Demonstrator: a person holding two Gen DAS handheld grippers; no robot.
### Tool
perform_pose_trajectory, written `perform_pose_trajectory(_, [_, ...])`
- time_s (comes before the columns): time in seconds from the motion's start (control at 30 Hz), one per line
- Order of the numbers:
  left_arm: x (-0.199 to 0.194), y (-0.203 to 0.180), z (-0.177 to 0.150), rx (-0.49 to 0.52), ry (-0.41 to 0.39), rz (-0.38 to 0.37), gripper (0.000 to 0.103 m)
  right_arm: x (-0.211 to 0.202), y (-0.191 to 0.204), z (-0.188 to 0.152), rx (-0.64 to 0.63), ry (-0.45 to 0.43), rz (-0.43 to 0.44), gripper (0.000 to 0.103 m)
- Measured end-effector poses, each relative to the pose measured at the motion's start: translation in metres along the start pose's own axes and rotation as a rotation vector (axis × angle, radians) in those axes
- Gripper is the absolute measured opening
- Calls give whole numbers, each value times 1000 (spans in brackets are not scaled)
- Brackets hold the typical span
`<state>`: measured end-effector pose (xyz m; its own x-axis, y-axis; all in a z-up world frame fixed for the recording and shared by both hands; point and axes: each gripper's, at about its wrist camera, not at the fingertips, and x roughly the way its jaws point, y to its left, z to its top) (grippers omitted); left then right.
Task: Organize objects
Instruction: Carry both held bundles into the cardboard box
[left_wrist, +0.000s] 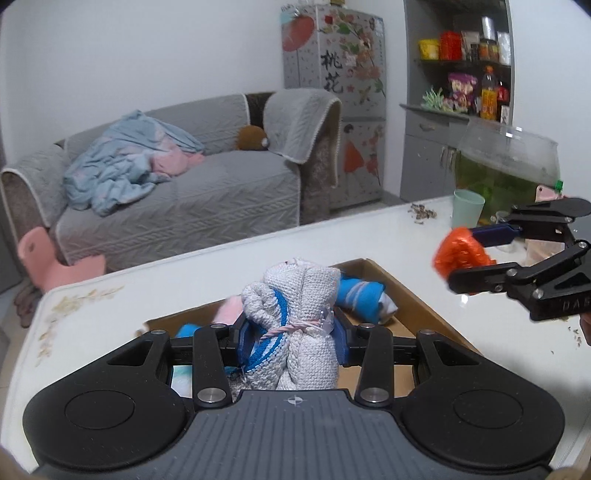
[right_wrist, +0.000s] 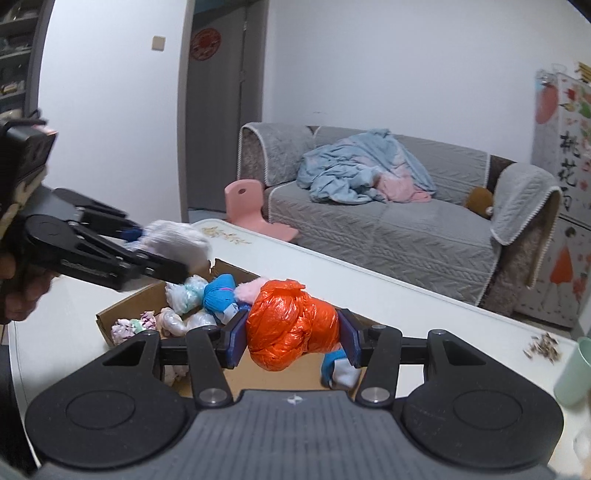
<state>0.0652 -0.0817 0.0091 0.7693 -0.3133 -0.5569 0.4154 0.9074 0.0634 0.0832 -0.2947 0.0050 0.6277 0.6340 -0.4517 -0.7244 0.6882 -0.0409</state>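
White bench (left_wrist: 258, 254): left tool (left_wrist: 291, 338) grips knitted bundle (left_wrist: 295, 314), right tool (right_wrist: 291, 338) grips orange bag (right_wrist: 291, 325); slippery plastic may slide out above cardboard box (right_wrist: 122, 306).

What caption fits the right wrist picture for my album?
Right gripper holds an orange bag above a sock-filled box.

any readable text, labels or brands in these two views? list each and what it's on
"桃花": large black characters on the fridge door cover.
"DAS", partly cut off: embossed on the right gripper body, seen from the left wrist view.
Embossed wording on the left gripper arm in the right wrist view: too blurred to read.
Labels on shelf bottles and jars: too small to read.
Red round door decoration: unreadable.
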Motion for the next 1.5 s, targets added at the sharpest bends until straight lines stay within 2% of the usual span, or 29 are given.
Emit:
perform_pose_trajectory(0.3, [75,-15,-15,-37,142,-81,48,51,-13,-10,-40,112,70,47])
perform_pose_trajectory(0.4, [94,-15,-26,-41,184,-80,48,62,-13,-15,-54,148,82,48])
perform_pose_trajectory(0.5, [108,-12,-37,-20,214,-45,48,73,-11,-18,-76,176,83,48])
perform_pose_trajectory(0.7, [116,-9,-39,63,201,40,49,100,-10,-22,-121,232,92,48])
perform_pose_trajectory(0.87, [124,-4,-38,53,222,12,49,115,-11,-22,-141,272,109,48])
perform_pose_trajectory(1.03, [129,-4,-36,41,245,19,49,125,-16,-25,-134,313,114,48])
perform_pose_trajectory(1.17, [128,-5,-36,42,249,22,50,122,-18,-25,-117,313,119,47])
perform_pose_trajectory(1.37, [130,-5,-34,35,265,44,59,121,-18,-23,-118,322,120,48])
perform_pose_trajectory(1.43, [129,-4,-34,36,266,54,65,119,-18,-21,-121,319,119,50])
perform_pose_trajectory(1.5, [128,-6,-34,46,263,55,66,118,-19,-19,-120,315,123,54])
